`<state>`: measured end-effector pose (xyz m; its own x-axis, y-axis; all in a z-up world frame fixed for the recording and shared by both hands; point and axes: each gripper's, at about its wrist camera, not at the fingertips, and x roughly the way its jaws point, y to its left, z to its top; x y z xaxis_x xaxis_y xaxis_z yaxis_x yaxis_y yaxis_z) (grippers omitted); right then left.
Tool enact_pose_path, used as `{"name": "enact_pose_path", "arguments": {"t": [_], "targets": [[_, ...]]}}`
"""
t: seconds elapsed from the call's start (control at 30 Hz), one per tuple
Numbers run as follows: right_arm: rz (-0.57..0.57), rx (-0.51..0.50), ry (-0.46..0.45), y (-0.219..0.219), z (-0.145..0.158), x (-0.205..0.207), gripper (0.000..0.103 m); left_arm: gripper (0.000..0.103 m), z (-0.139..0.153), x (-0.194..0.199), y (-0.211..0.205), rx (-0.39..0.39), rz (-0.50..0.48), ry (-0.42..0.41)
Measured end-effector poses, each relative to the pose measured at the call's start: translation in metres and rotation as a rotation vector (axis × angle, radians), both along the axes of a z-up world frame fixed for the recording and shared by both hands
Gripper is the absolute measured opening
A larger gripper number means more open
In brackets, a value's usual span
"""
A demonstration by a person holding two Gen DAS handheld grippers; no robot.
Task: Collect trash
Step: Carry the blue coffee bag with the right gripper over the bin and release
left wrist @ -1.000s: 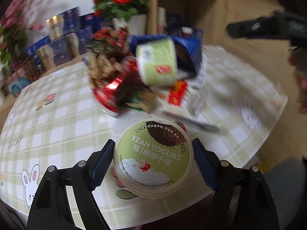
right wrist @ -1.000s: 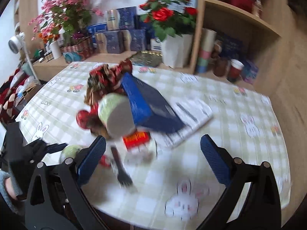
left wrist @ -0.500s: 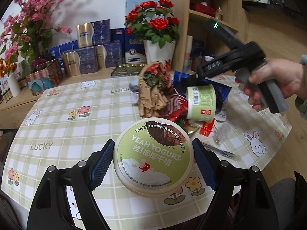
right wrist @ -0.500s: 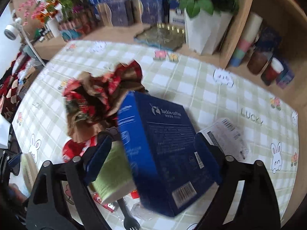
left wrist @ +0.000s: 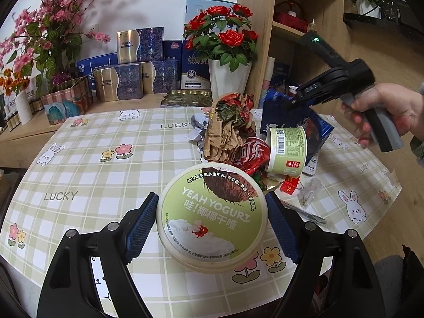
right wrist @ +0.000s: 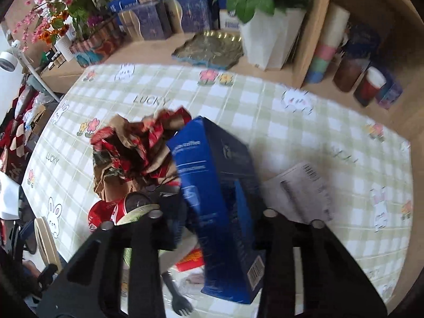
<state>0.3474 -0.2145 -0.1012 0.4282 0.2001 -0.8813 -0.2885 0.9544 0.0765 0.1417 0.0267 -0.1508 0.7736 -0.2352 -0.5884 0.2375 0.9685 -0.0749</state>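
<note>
So, starting at my left: the left gripper (left wrist: 212, 221) holds the yogurt lid (left wrist: 212, 216) flat between its two blue pads, which press on the rim from either side, jaws spread wide to fit it. It hangs above the near edge of the checked tablecloth (left wrist: 106, 175), clear of the trash heap.

Moving toward the middle, the heap sits on the cloth: a crumpled brown paper bag (left wrist: 225, 135) with red foil wrappers, a crushed red can (left wrist: 251, 153) lying against it, and a green yogurt cup (left wrist: 287, 151) tipped on its side. A black plastic fork (right wrist: 177, 296) and a small red packet (left wrist: 288, 186) lie near the table edge.

Further right, the right gripper (right wrist: 212, 228) has come down on the blue coffee box (right wrist: 222, 198), which stands tilted behind the cup. Its jaws have just been closing and the box stands between them; the view is blurred and the pads are hidden by the box, but the fingers sit tight against its sides, so I read it as pinching the box. A printed receipt (right wrist: 296, 190) lies flat just beside the box on the right.

I judge the step in hand to be picking up the box. Next I need to lift it straight up so it does not drag the cup or the bag, then carry both pieces to a bin, which I cannot see.
</note>
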Motion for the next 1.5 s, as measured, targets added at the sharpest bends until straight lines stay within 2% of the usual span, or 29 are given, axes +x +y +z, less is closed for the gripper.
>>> {"name": "enact_pose_path", "arguments": {"t": [0.23,0.43,0.67,0.87,1.0,1.1,1.5], "targets": [[-0.057,-0.066,-0.101,-0.030,0.014,-0.010,0.022,0.079,0.005,-0.003,-0.004,-0.004,-0.011,-0.010],[-0.090,-0.051,-0.190,-0.045,0.025,-0.033,0.020,0.079,0.014,-0.010,-0.008,-0.004,-0.020,-0.021],[-0.104,-0.035,-0.295,-0.056,0.056,-0.073,0.020,0.079,0.033,-0.023,-0.010,0.001,-0.039,-0.046],[-0.114,0.017,-0.340,-0.064,0.078,-0.120,0.020,0.079,0.052,-0.045,-0.010,-0.009,-0.062,-0.069],[-0.106,0.068,-0.366,-0.065,0.091,-0.157,0.020,0.079,0.054,-0.064,-0.011,-0.030,-0.088,-0.057],[-0.099,0.095,-0.375,-0.065,0.097,-0.181,0.020,0.079,0.054,-0.080,-0.015,-0.012,-0.103,-0.065],[-0.073,0.156,-0.370,-0.069,0.087,-0.285,0.020,0.079,0.052,-0.130,-0.009,0.010,-0.121,-0.060]]}}
